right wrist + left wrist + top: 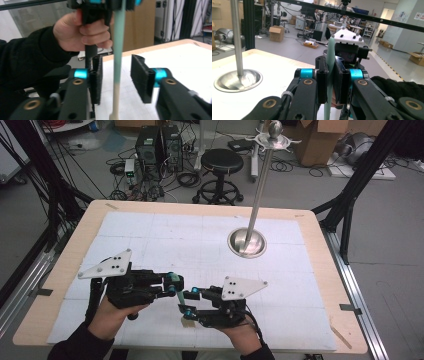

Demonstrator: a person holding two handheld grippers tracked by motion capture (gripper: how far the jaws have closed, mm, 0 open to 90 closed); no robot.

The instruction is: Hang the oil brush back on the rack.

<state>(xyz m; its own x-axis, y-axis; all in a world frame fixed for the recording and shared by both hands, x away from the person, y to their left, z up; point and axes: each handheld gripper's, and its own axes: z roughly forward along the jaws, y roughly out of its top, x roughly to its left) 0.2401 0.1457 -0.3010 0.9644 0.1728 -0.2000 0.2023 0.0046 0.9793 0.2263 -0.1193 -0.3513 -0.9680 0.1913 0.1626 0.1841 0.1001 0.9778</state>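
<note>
High view: left tool (172, 282) clamped on a slim mint-green stick (180, 296), right tool (186, 303) just beside, low over the white surface (200, 240).

Left gripper view: stick (330, 62) upright between flat black ribbed pads; smooth, matte, plastic-looking.

Right gripper view: jaws apart around the stick (118, 50), pale wood-like lower end. Best centred before closing, squarely on the shaft, left grip kept firm.

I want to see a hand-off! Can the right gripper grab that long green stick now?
Probably yes. The green stick hangs between the right gripper's open jaws with nothing in the way; the left gripper is shut on its upper part.
</note>
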